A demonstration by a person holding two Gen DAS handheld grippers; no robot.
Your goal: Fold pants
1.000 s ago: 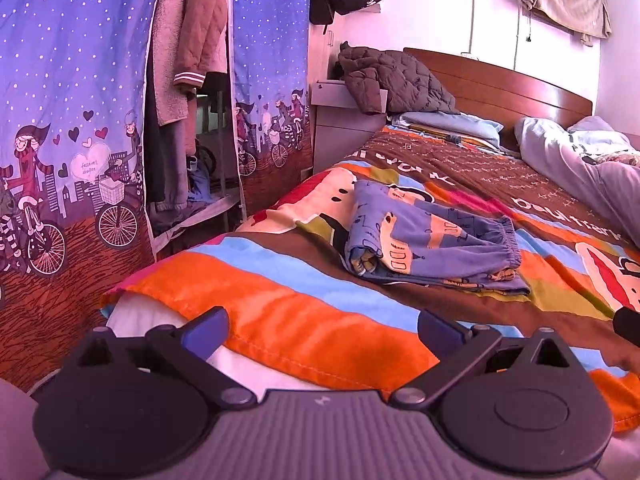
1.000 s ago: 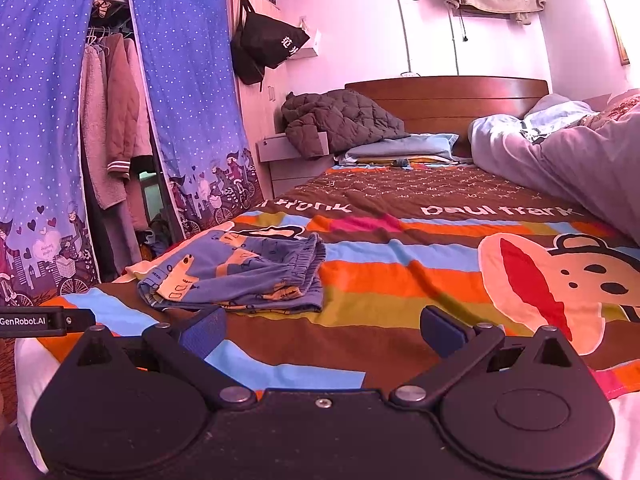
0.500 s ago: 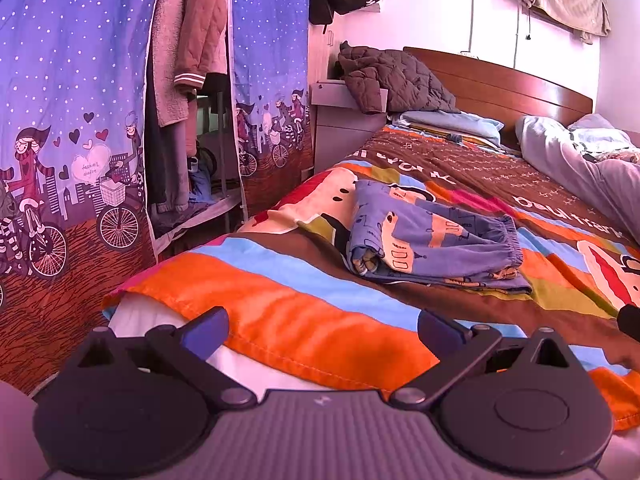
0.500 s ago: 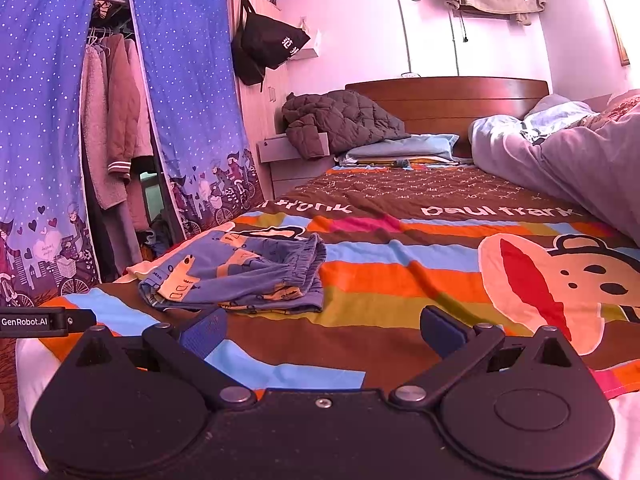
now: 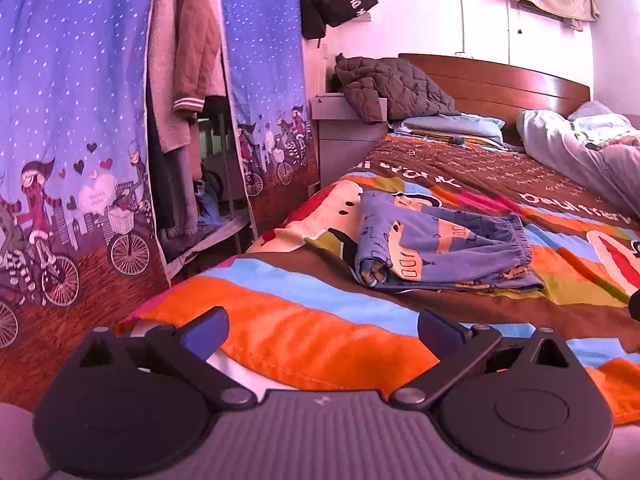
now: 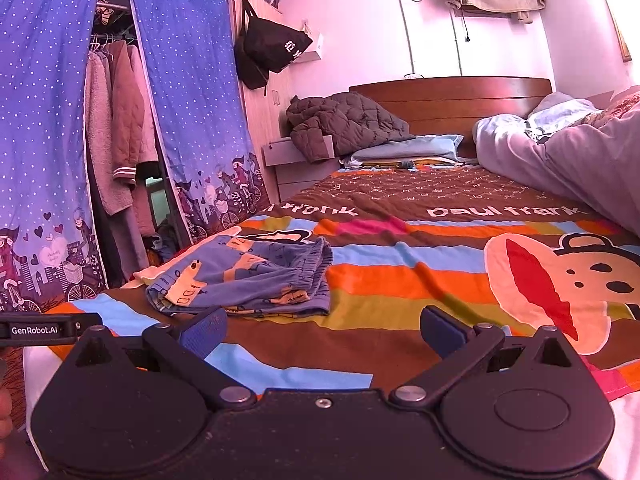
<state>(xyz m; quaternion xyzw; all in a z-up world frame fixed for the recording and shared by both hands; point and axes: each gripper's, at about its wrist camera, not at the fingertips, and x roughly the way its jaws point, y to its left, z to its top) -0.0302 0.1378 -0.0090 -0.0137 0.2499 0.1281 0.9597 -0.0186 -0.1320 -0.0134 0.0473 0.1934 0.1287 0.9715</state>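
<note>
The blue patterned pants [image 5: 440,252] lie folded in a compact bundle on the striped bedspread [image 5: 288,320], near the bed's left edge. In the right wrist view the pants [image 6: 244,280] sit just beyond the left fingertip. My left gripper [image 5: 323,326] hovers open over the foot corner of the bed, short of the pants, holding nothing. My right gripper [image 6: 322,330] is open too, low over the bedspread [image 6: 400,280], with the pants ahead and to its left. The left gripper's body [image 6: 40,330] shows at the right wrist view's left edge.
A wardrobe with blue curtains [image 5: 72,120] and hanging coats stands left of the bed. A nightstand with a brown jacket [image 5: 392,88] is by the headboard [image 6: 448,100]. A grey duvet [image 6: 568,168] is heaped on the bed's right side.
The left wrist view has shifted slightly toward the bed, so the pants look a little nearer. Both grippers stay open and the pants have not moved.
</note>
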